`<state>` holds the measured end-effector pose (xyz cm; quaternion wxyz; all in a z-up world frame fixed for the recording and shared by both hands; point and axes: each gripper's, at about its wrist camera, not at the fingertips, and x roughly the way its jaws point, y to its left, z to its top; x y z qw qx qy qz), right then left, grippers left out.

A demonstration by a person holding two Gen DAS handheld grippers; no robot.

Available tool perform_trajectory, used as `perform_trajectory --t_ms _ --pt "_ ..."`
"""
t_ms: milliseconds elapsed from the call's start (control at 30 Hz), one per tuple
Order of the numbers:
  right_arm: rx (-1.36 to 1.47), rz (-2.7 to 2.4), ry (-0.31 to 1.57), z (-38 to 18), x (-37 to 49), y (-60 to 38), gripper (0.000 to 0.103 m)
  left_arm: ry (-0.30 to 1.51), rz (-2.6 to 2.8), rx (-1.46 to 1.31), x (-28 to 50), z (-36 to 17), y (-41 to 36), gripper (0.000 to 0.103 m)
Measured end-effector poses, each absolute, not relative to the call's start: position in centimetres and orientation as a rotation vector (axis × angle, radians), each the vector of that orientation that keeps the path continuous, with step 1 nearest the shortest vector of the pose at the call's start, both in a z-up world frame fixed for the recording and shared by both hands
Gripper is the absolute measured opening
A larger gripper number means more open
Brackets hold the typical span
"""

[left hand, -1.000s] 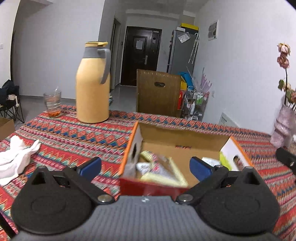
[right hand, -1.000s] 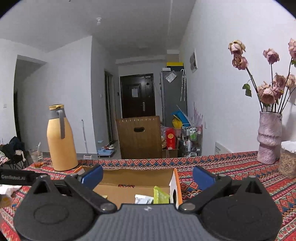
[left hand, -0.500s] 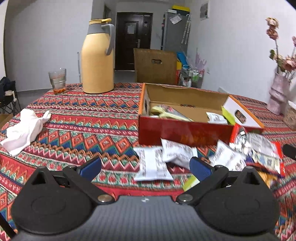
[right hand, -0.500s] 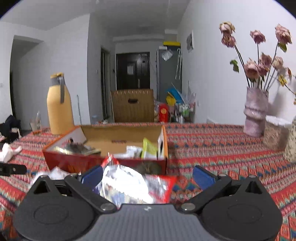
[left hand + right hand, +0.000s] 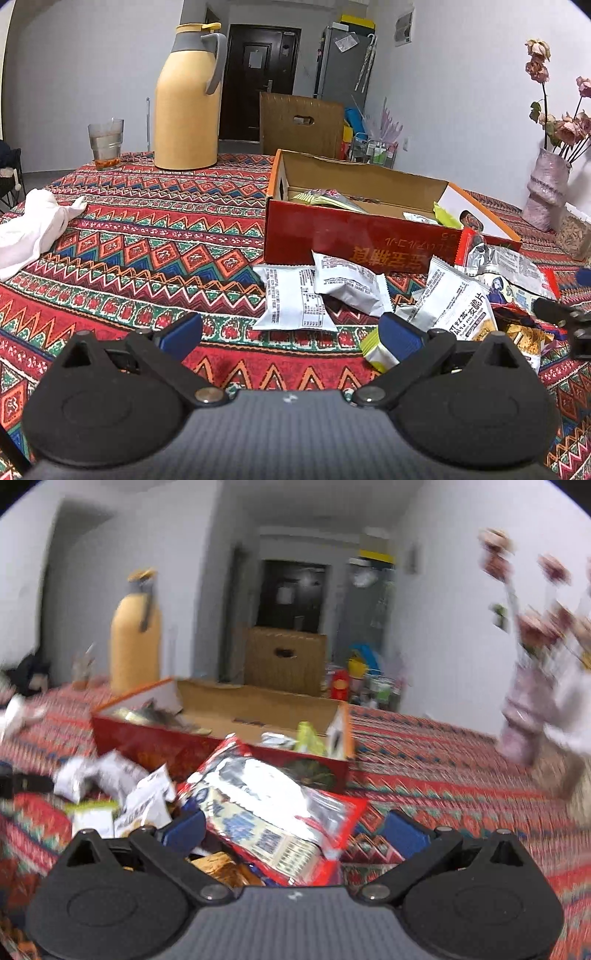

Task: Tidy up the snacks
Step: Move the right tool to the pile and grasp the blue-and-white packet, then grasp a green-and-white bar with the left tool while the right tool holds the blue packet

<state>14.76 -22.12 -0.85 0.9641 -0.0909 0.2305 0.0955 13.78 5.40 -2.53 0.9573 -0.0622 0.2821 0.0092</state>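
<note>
Patterned tabletop point(image 5: 155, 236) is carrying loose snack packets point(image 5: 295, 302) beside the red box point(image 5: 354, 243). Both grippers, left point(image 5: 290, 334) & right point(image 5: 295, 830), are hovering wide open, empty. Right view's blurry, so the red bag point(image 5: 273, 812) is prob slipping if pinched by one edge.

The view is motion-blurred. The right gripper point(image 5: 293, 829) has its jaws spread wide, with a large red snack bag point(image 5: 273, 805) lying between them. Beyond it sits the open red box point(image 5: 221, 738); smaller white packets point(image 5: 122, 786) lie at its near left. A yellow thermos point(image 5: 135, 653) stands far left, a vase point(image 5: 524, 716) right.
</note>
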Motion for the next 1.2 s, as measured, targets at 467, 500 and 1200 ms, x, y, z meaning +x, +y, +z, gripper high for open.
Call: perform_trajectory --t_ms 467,500,1200 --pt "-0.619 0.388 0.586 -1.8 20.7 -17.3 0.103 0.576 -0.013 -0.131 13.8 -2.7 5.3 0.103" --pt "-0.619 0.402 0.596 -1.7 21.0 -17.2 0.103 0.576 -0.014 -0.134 13.8 -2.7 5.3 0.103" --pt "-0.468 0.371 0.563 -1.0 18.8 -18.7 0.064 0.566 -0.013 -0.159 13.5 -2.5 5.6 0.103"
